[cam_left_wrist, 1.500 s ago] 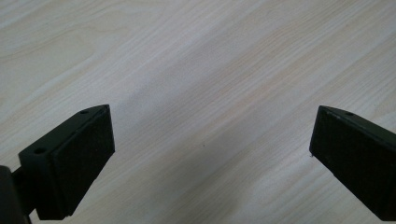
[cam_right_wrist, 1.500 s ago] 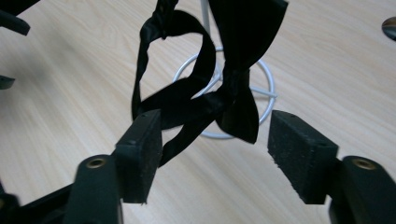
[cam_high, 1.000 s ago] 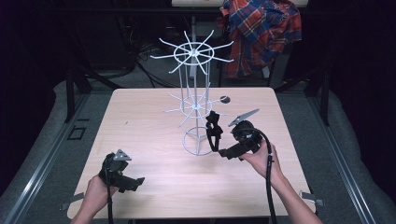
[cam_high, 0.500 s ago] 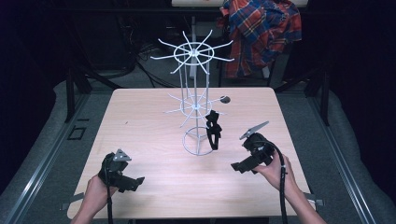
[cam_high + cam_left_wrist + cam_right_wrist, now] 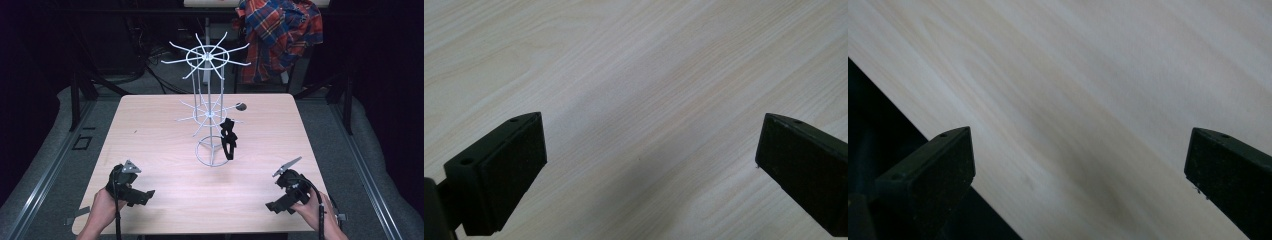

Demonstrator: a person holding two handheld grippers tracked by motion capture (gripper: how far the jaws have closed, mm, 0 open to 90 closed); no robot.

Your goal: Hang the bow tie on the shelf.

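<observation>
A white wire rack (image 5: 210,107) with two tiers of spoke hooks stands at the middle of the wooden table (image 5: 150,125). A black strap-like item (image 5: 228,137) hangs from a lower hook on its right side. My right gripper (image 5: 272,206) is near the table's front right corner, well away from the rack. Its jaws have just been opening and stand open, and in the right gripper view (image 5: 1080,165) just bare wood lies between them. My left gripper (image 5: 145,196) rests open near the front left, over bare wood in the left gripper view (image 5: 649,150).
A small dark round thing (image 5: 241,106) lies behind the rack to the right. A plaid shirt (image 5: 280,35) hangs beyond the table's far edge. The table's near edge (image 5: 948,165) runs close to the right gripper's left jaw.
The right gripper has drawn back from the black item at the rack toward the front right corner and sunk lower, its jaws wider. The item stays on the hook. The left gripper has not moved.
</observation>
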